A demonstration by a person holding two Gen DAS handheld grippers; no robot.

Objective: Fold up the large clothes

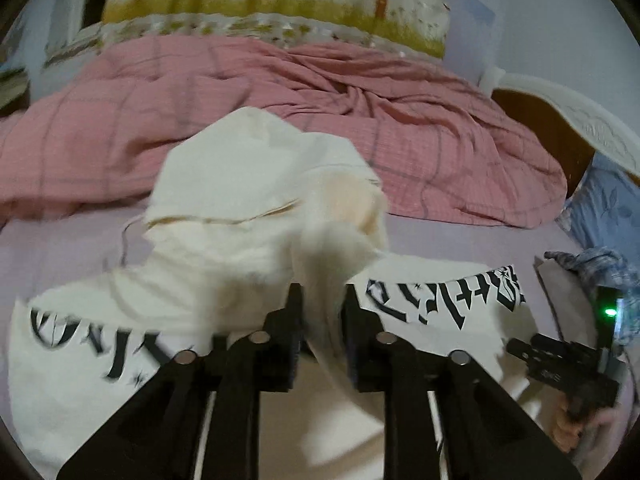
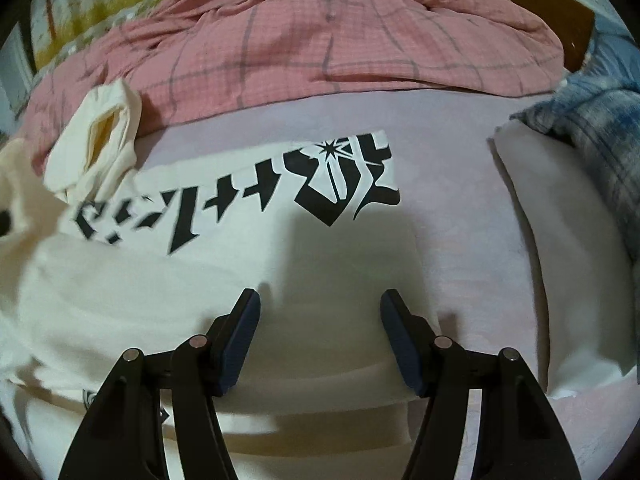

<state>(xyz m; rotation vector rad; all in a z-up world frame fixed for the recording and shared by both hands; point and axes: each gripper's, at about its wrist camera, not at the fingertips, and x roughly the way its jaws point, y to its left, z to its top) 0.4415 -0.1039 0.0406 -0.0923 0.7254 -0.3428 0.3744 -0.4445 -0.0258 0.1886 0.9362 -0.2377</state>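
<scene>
A cream-white garment (image 2: 132, 292) with bold black lettering (image 2: 256, 196) printed across it lies spread on the lilac bed sheet (image 2: 452, 208), on the near side of the rumpled pink checked quilt (image 2: 320, 36). The print runs in one band, broken in the left wrist view by a raised fold of cloth. The left gripper (image 1: 320, 300) has its jaws drawn narrow on that fold, a blurred ridge of cream fabric pinched between the pads and lifted, so the upper part of the garment bunches into a soft hump in front of the quilt; it may be a sleeve or hood, the blur makes that hard to say. The right gripper (image 2: 320, 308) stands with its jaws wide apart just above the flat, plain part of the garment below the lettering, nothing between its dark blue pads (image 2: 240, 344). A blue plaid cloth (image 2: 592, 128) sits beside the quilt's right end.
</scene>
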